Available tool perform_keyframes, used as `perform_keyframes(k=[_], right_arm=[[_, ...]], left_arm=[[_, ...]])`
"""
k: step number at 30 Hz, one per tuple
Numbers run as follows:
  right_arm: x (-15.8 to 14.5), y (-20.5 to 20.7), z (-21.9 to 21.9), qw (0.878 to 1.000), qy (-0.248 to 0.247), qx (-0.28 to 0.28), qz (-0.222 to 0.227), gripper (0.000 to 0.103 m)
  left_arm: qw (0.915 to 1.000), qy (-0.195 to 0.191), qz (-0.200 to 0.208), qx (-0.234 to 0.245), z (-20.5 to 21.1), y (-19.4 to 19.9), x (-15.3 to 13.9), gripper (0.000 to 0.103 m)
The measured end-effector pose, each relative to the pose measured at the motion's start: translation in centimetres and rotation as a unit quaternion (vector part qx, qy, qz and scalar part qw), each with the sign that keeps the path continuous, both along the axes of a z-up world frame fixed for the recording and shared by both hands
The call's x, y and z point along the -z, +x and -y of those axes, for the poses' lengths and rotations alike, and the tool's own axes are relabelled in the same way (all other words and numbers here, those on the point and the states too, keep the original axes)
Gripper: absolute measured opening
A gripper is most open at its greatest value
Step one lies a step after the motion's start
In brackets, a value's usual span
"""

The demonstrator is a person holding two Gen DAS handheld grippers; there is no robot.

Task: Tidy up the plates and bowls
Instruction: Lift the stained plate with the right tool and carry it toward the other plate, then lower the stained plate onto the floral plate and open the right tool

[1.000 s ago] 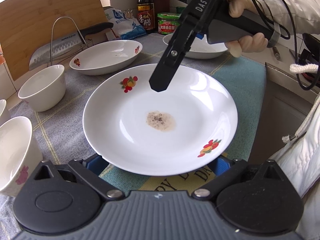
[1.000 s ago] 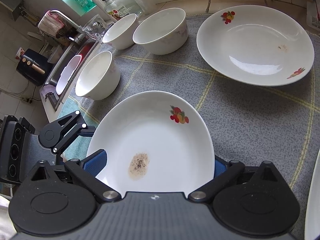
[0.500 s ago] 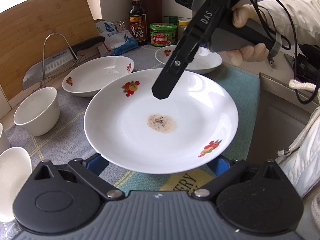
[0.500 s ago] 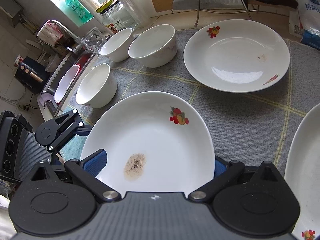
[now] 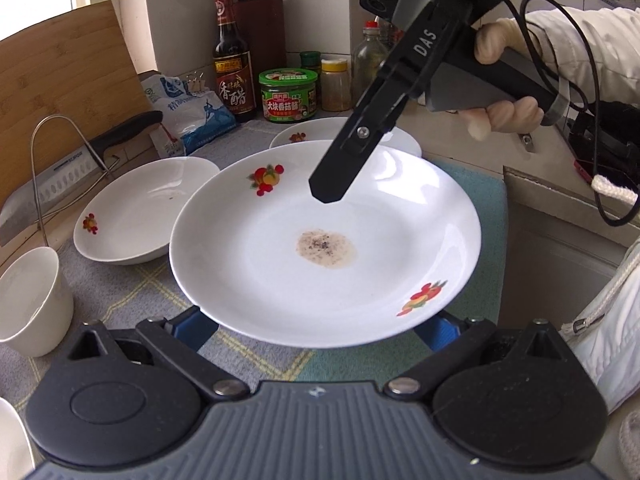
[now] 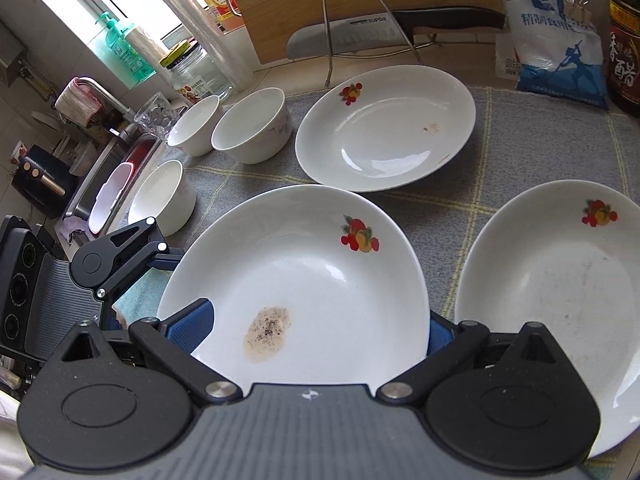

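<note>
Stained plate [image 6: 304, 280] is held above the checked mat [image 6: 520, 140], so the step in hand looks like carrying it to a stack. The next move calls for centring it level over another plate and lowering it gently, rim to rim.

At the left, three white bowls [image 6: 160, 196] [image 6: 194, 124] [image 6: 250, 126] stand empty, the far two touching. The left gripper [image 5: 314, 330] has its fingers spread wide under the plate's rim; I cannot tell whether it grips. In the middle, the right gripper [image 6: 316, 328] seems to pinch the opposite rim, one pad over and one under. The plate carries a brown speckled patch of residue. Behind it, the far plate [image 6: 384, 128] has a small brown smear. At the right, the near plate [image 6: 560, 288] shows faint specks.
</note>
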State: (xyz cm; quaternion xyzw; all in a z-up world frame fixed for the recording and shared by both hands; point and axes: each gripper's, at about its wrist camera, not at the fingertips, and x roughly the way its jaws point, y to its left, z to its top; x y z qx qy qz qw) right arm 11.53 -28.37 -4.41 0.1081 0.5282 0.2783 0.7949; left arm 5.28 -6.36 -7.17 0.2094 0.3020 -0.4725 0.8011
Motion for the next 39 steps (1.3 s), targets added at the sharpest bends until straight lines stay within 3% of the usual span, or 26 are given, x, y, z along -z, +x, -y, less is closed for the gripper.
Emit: perform_keyframes(k=[23, 39], right_arm=[[0.3, 0.6, 9.9, 0.997, -0.005, 0.075, 0.020, 0.103], [2.3, 1.4, 12.4, 0.995, 0.003, 0.101, 0.011, 0.103]], left_arm=[[0.9987, 0.001, -0.002, 0.051, 9.4, 3.5, 1.3, 0.102], [0.9989, 0.007, -0.005, 0.046, 12.0, 5.3, 1.9, 0.102]])
